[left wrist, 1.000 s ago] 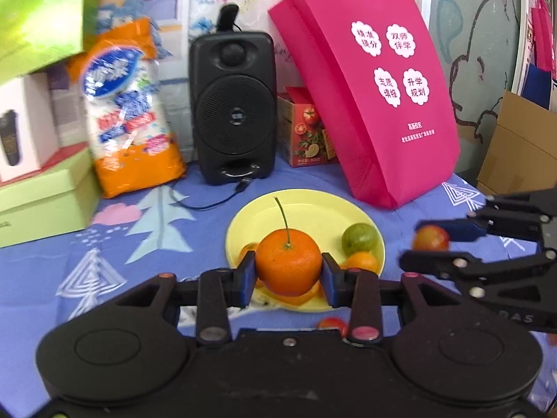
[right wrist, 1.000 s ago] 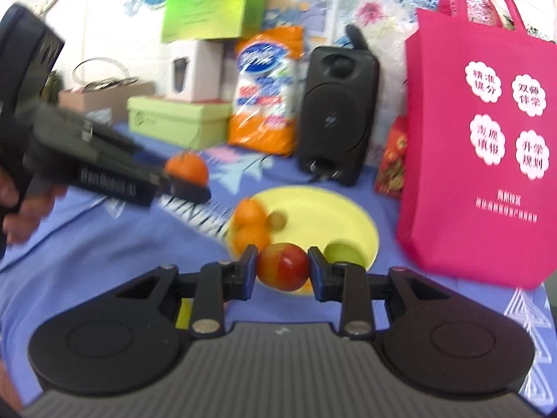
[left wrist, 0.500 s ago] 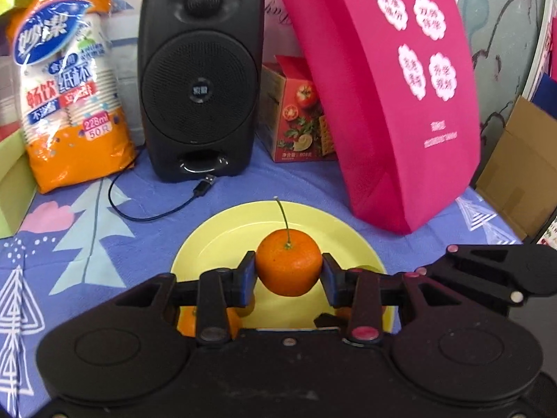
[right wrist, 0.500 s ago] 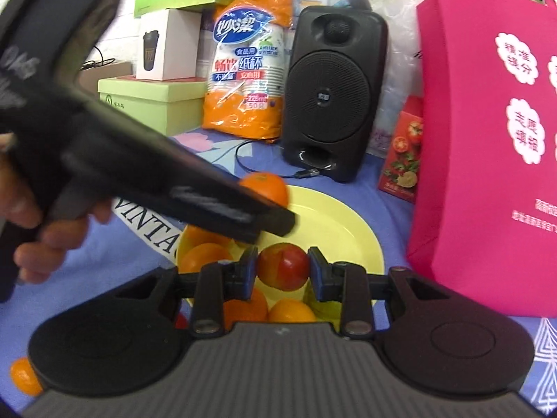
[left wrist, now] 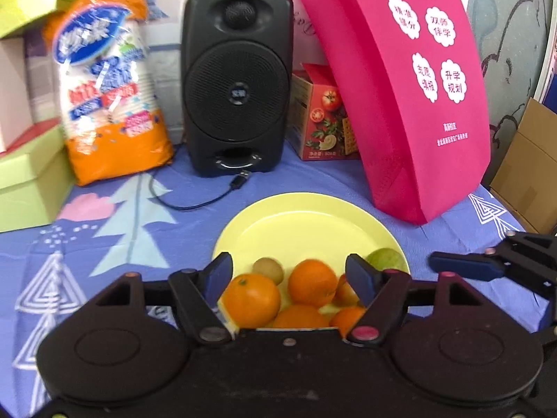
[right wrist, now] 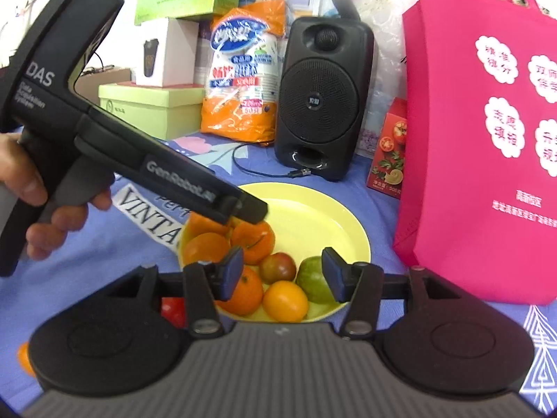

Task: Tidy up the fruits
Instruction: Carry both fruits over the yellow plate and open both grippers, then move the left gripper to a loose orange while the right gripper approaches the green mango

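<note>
In the left wrist view, a green box sits at the left edge, then an orange and white packet, a black speaker at upper centre, a small red carton and a tall pink bag at the right. Below centre, a yellow plate rests on the blue patterned cloth. The left gripper fills the bottom of the frame, its jaws spread wide and holding nothing, with oranges, a small brown fruit and a green fruit lying on the plate between and behind its fingers. In the right wrist view, a hand at the left edge grips the left tool, whose tip reaches over the plate's oranges at centre. The right gripper at the bottom is also spread wide and empty, above a reddish fruit, a yellow-orange fruit and the green fruit. A red fruit lies on the cloth left of the plate.
</note>
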The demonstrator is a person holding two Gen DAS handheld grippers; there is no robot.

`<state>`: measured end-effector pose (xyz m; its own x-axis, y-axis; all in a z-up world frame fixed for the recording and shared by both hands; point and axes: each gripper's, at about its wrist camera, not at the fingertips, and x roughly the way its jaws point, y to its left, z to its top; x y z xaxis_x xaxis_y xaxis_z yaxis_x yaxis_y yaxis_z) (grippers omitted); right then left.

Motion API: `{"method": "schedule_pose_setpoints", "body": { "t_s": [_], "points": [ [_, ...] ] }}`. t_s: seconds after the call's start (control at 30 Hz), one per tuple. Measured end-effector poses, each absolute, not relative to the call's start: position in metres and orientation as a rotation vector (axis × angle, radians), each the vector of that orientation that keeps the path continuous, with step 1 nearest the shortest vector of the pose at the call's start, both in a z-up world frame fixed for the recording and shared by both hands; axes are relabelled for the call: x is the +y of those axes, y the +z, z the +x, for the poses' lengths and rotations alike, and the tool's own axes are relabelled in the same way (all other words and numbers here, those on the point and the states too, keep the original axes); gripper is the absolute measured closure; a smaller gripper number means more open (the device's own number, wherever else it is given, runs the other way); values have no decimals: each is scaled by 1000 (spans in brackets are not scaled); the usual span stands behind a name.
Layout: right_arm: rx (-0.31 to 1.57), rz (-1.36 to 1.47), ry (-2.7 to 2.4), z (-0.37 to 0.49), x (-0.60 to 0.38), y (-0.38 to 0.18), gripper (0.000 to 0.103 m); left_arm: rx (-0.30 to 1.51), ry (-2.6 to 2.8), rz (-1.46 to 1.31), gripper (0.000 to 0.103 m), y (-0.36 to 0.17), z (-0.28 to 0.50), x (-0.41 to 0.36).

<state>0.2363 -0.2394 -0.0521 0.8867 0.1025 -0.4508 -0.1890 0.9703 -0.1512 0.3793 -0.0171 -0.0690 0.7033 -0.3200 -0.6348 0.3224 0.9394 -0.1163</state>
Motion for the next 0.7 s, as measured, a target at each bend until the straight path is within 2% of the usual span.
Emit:
{"method": "schedule_pose_setpoints", "body": {
  "t_s": [0.07,0.17,0.7],
  "points": [
    [444,-191,156,223,-239,-50,48,693,-343,14,31,-65,365,-11],
    [436,-172,171,203,-237,-49,45,672,-308,38,25,-62,339,-2],
    [533,-163,254,143,-202,-84,42,727,-239,37,25,-91,247,31]
  ]
}}
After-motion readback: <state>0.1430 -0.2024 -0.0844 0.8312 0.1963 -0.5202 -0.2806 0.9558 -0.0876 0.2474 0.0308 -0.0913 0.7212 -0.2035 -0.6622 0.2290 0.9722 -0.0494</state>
